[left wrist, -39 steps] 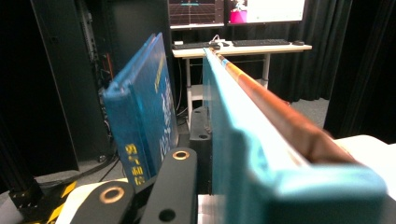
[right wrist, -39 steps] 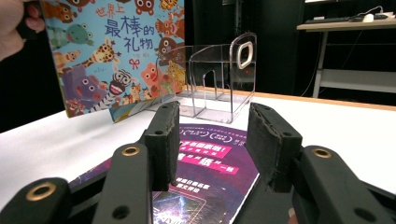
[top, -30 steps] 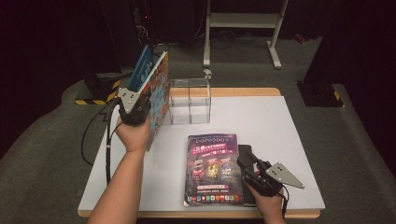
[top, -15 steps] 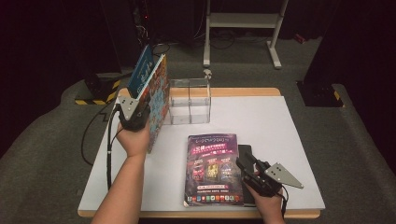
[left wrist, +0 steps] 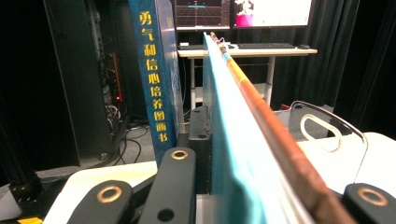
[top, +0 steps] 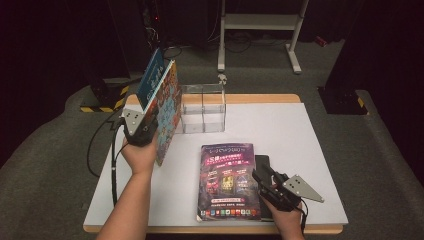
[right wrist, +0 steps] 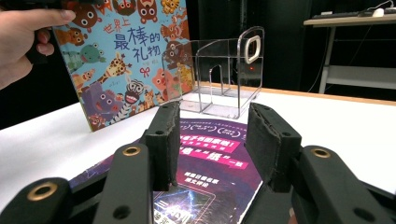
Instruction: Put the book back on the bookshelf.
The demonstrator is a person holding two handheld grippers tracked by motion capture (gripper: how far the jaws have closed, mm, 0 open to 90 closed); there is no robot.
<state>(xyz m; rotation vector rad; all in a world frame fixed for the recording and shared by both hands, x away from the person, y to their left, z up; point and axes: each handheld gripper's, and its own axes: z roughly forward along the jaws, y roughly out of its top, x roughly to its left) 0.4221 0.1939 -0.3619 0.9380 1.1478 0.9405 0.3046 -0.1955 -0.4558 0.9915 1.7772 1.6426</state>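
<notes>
- Left gripper [top: 142, 131]: fingers clamped on two upright picture books, a colourful animal-cover book [top: 167, 117] and a blue-spined book [left wrist: 156, 84] behind it, held on edge just left of the clear acrylic book stand [top: 202, 107]
- Right gripper [top: 270, 182]: fingers apart, nothing between them, resting at the right edge of the dark purple magazine [top: 227, 180] lying flat on the white counter [top: 300, 140]
- Step in hand, as judged: carrying the pair of books toward the stand
- Next move calls for shifting them rightward and lowering them, kept upright, into a compartment
</notes>
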